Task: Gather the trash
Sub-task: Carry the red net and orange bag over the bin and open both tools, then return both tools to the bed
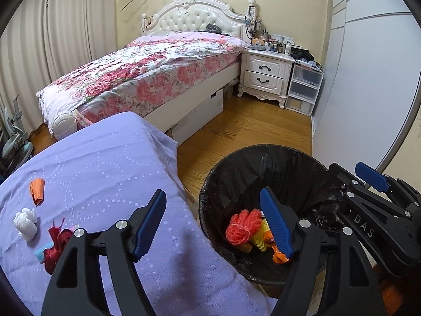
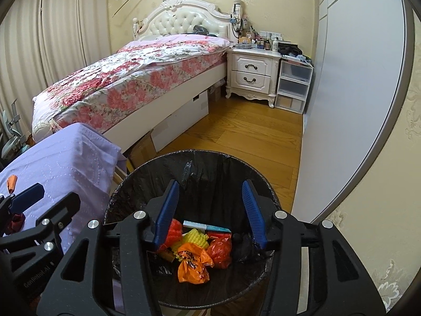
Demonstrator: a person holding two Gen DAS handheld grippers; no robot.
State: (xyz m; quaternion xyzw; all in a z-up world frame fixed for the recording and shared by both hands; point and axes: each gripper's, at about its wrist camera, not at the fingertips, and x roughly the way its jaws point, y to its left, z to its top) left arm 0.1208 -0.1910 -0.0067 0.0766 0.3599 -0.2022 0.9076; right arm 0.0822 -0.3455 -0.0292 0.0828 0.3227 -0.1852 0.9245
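Lilac cloth (image 1: 110, 163) lies under our left gripper (image 1: 213, 221), jaws wide, empty; our right gripper (image 2: 210, 210) gapes empty above the black bin (image 2: 147, 173).

a bed (image 1: 147, 73) with floral bedding, a white nightstand (image 1: 265, 75) beside it, clear plastic drawers (image 1: 305, 87) alongside.

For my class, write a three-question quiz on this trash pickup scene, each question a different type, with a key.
1. True or false: the bin has a black liner.
2. Which piece still lies on the purple cloth? A) white wad B) yellow foam C) red bag
3. Fill in: the right gripper, holding nothing, is over the ____.

Key: 1 true; 2 A; 3 bin.
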